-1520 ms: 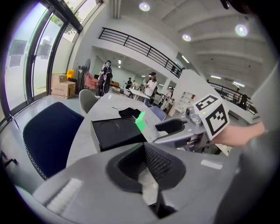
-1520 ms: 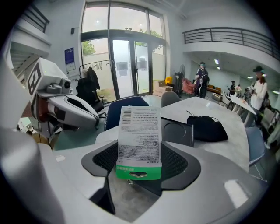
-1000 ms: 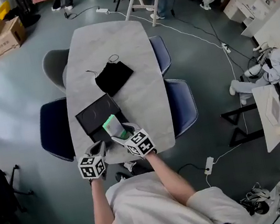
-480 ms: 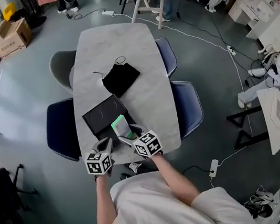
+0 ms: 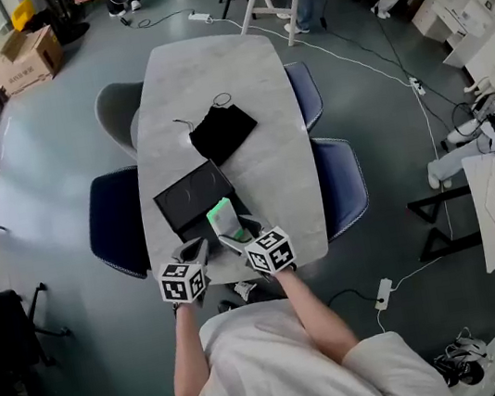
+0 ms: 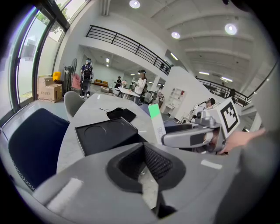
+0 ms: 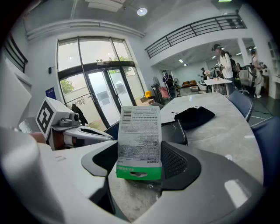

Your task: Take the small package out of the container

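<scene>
**Item 1, small package [image 7: 139,140].** A flat carton, white with fine print and a barcode on the face I see, and a green band with a punched hang-slot at its lower end. It stands upright in the right gripper [image 7: 139,165], whose jaws pinch it by the flat faces just above that green band. From the head view it sits by the near right corner of the container, and I judge it lifted out rather than resting inside.

- Handling, my estimate: light, with thin card walls that would dent under a hard squeeze.
- The printed faces look smooth, so it may slide if the grip slackens.
- It is tall above the pads, so it could tip or pivot if I swing it fast.
- Best hold: across the broad faces and low on the body, as it is held now. The slotted tab alone would bend.

**Item 2, container [image 5: 183,203].** A shallow black tray with round recesses, lying flat on the table [image 5: 207,67]. It looks stiff.

**Item 3, left gripper [image 6: 146,168].** The jaws are slightly parted with only tabletop showing between the pads. It hangs at the near table edge, just beside the right one, and grips nothing.

**Item 4, black pouch [image 5: 224,130].** Soft cloth with a cord, lying beyond the tray and apart from it.
</scene>
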`<state>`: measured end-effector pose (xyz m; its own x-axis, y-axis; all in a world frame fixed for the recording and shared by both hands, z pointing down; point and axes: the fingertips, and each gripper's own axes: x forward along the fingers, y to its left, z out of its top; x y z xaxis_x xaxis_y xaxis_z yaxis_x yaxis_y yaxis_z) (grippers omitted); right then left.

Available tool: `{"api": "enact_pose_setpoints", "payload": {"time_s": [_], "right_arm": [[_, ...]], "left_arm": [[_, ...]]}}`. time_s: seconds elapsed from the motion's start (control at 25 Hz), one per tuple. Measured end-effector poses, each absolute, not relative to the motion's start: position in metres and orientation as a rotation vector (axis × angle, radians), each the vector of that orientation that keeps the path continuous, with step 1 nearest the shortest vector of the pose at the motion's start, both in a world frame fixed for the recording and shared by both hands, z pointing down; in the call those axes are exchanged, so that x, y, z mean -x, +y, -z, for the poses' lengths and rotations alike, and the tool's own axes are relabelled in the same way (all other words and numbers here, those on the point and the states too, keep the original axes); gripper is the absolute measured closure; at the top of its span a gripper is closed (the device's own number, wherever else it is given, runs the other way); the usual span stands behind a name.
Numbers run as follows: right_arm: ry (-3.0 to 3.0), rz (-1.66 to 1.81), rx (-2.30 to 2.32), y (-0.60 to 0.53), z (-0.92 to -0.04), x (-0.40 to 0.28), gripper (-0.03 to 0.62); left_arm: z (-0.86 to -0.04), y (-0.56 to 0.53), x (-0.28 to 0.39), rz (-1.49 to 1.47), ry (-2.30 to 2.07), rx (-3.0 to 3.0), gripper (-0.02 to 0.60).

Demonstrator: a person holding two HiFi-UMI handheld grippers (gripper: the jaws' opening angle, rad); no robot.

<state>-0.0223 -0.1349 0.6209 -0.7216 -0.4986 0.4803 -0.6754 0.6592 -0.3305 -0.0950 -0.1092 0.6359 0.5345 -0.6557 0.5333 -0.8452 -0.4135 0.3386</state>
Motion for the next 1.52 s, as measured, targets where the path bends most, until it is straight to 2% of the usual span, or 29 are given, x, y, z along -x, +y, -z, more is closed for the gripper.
{"api": "enact_pose_setpoints", "payload": {"time_s": [1.52], "right_arm": [[-2.489,-0.675,-0.9,-0.134,-0.629,0.032,0.289]], "left_arm": [[-0.632,-0.115,0.104,-0.438,-1.175,-2.232,0.529]]}}
